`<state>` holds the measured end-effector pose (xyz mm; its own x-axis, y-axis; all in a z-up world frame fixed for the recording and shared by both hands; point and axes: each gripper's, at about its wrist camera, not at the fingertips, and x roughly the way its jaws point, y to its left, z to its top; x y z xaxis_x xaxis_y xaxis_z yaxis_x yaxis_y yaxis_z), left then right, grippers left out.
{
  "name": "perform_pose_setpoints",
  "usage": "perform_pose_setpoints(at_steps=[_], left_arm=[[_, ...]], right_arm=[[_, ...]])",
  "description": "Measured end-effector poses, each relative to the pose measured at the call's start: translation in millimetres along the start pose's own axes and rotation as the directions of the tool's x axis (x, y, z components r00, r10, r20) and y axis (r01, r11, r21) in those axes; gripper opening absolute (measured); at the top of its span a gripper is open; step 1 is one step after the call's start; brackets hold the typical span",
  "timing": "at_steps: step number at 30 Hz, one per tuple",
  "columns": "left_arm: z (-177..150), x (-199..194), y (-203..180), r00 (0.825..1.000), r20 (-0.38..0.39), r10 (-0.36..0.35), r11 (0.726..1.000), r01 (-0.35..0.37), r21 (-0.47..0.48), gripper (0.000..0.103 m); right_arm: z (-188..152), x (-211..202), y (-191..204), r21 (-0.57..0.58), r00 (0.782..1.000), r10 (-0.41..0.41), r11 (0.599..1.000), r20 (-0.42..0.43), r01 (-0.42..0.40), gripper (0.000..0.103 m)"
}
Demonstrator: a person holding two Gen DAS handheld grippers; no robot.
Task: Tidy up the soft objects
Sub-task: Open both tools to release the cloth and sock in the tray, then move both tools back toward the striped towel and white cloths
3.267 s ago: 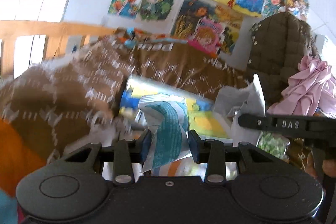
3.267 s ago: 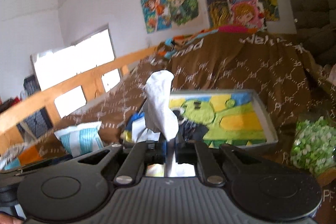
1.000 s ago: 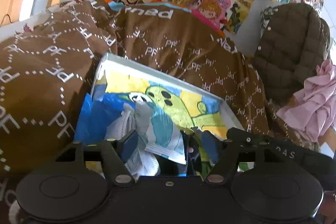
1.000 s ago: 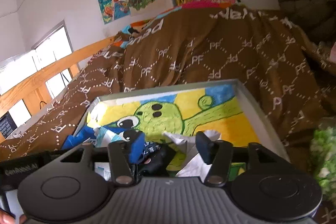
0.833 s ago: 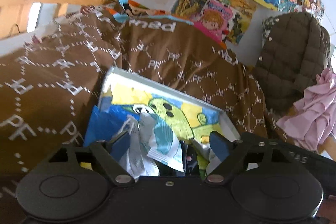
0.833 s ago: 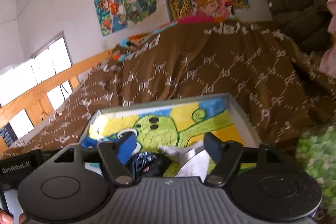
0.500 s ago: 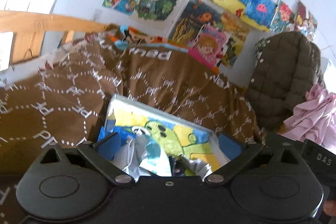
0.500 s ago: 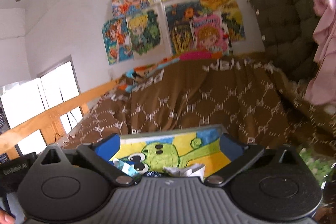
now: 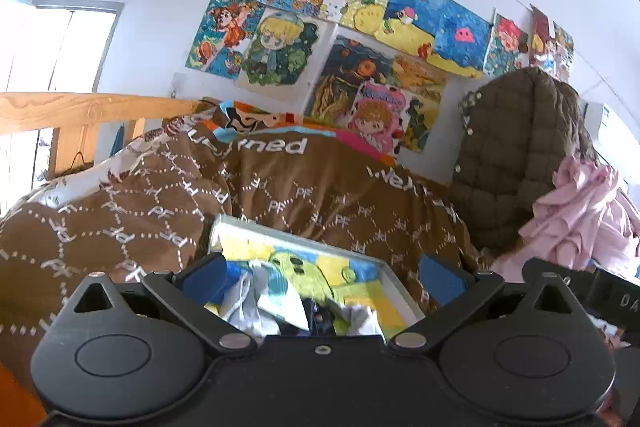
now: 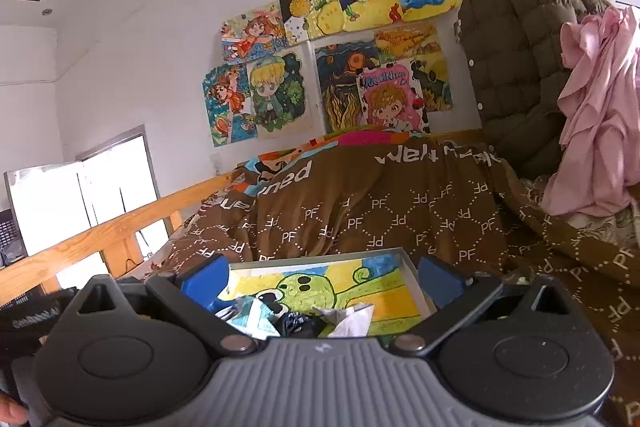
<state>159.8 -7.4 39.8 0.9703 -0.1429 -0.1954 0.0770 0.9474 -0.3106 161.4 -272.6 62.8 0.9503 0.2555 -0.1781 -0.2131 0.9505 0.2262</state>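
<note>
A shallow grey tray point(image 9: 394, 277) with a green cartoon frog on yellow lies on the brown quilt; in the right wrist view the tray point(image 10: 410, 269) shows too. Soft items are piled at its near end: a white and teal cloth point(image 9: 280, 301), a dark sock point(image 10: 300, 323) and a white crumpled cloth point(image 10: 354, 319). My left gripper point(image 9: 320, 277) stands wide open above and behind the pile, nothing between its blue pads. My right gripper point(image 10: 320, 279) is also wide open and empty, raised over the same pile.
The brown "PF" quilt point(image 9: 304, 195) covers the bed. A wooden rail point(image 9: 88, 109) runs on the left. A brown quilted jacket point(image 9: 516, 155) and a pink garment point(image 9: 580, 215) hang at the right. Cartoon posters point(image 10: 340, 47) cover the wall.
Both grippers have let go of their cloths into the tray, opened fully, and drawn back and up. The pile now sits lower in both views.
</note>
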Motion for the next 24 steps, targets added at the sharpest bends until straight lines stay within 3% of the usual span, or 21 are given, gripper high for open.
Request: perform_pose_setpoints(at_steps=[17, 24], left_arm=[[-28.4, -66.5, -20.2, 0.998, -0.055, -0.002, 0.999, 0.004, 0.042, 0.102], [-42.8, -74.1, -21.4, 0.986, -0.155, -0.059, 0.997, 0.067, 0.048, 0.102]], right_arm=[[-27.0, -78.0, 0.3, 0.023, 0.997, -0.073, 0.997, -0.002, 0.073, 0.103], [-35.9, -79.0, -14.7, 0.101, 0.985, -0.134, 0.984, -0.109, 0.145, 0.103]])
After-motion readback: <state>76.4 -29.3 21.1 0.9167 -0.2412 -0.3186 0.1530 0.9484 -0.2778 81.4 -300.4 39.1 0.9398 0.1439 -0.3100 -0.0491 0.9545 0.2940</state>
